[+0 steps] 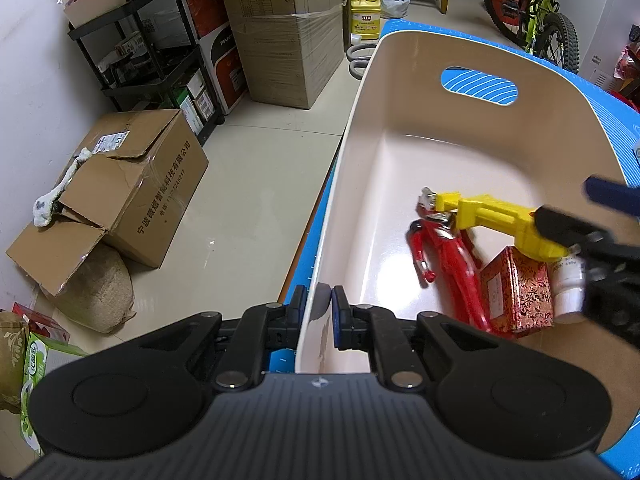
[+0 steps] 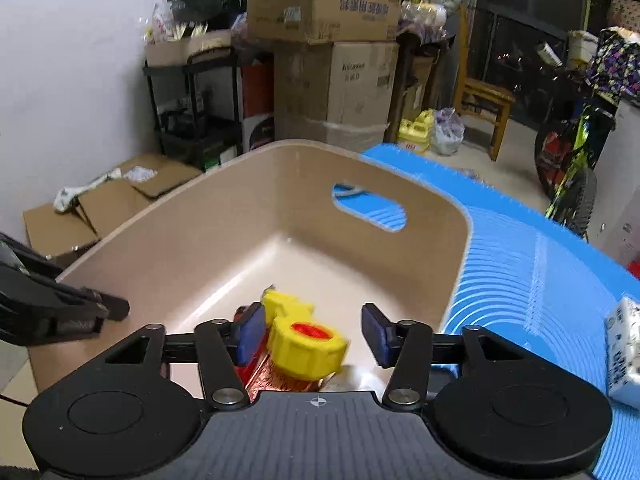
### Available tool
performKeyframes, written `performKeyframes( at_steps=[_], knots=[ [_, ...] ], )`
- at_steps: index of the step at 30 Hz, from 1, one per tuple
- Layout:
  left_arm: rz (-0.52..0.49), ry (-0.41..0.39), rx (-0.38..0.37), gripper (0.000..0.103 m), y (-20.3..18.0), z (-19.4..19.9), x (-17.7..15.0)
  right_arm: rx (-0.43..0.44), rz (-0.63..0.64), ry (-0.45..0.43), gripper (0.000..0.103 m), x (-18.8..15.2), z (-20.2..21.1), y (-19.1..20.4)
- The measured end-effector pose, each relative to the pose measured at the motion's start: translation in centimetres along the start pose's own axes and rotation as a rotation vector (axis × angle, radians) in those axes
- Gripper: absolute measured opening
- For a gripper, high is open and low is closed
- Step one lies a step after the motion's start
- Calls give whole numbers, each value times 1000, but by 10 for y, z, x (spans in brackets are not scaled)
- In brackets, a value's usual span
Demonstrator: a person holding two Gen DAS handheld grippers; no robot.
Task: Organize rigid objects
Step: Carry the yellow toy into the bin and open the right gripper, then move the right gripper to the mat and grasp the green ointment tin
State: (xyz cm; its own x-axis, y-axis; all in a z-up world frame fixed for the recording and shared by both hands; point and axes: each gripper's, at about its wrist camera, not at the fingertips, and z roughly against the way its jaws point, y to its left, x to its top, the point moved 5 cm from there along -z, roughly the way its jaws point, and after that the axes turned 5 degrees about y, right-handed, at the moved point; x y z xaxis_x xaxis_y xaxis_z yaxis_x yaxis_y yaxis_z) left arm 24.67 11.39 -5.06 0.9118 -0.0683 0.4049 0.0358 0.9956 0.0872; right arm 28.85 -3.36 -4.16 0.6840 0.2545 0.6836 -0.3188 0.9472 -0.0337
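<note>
On my left, past the table edge, a torn cardboard box (image 1: 132, 188) sits on the floor beside a black shelf cart (image 1: 148, 52). My left gripper (image 1: 320, 304) is clamped on the near wall of the beige bin (image 1: 360, 128) — one pad outside, one inside, the rim pinched between them. The bin stands on a blue mat (image 1: 600, 92).

Inside the bin, toward its right near corner, lies a red tool (image 1: 444, 252) flat on the floor. A yellow plastic tool (image 1: 492, 216) lies across it, its ring-shaped end resting on a red patterned box (image 1: 516, 292). A white bottle (image 1: 570, 284) stands just beside that box.

My right gripper (image 2: 312, 332) hangs over that same corner with its fingers (image 2: 250, 332) spread about halfway. The yellow tool's ring end sits between them, nearer the left pad; I cannot tell whether that pad touches it, and the right pad stands clear — nothing is gripped.

Further right, a white carton (image 2: 624, 352) rests on the mat.
</note>
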Motion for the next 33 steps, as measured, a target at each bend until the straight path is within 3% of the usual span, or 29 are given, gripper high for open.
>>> performKeyframes(
  at_steps=[8, 15, 23, 33],
  knots=[
    [0, -1, -1, 15, 0, 0, -1, -30, -68, -61, 71, 0, 39, -38],
    [-1, 0, 0, 15, 0, 0, -1, -107, -111, -40, 74, -15, 54, -83],
    [-1, -1, 2, 15, 0, 0, -1, -175, -131, 25, 77, -47, 52, -114],
    [-2, -2, 4, 15, -1, -1, -2, -132, -132, 165, 78, -82, 19, -117]
  ],
)
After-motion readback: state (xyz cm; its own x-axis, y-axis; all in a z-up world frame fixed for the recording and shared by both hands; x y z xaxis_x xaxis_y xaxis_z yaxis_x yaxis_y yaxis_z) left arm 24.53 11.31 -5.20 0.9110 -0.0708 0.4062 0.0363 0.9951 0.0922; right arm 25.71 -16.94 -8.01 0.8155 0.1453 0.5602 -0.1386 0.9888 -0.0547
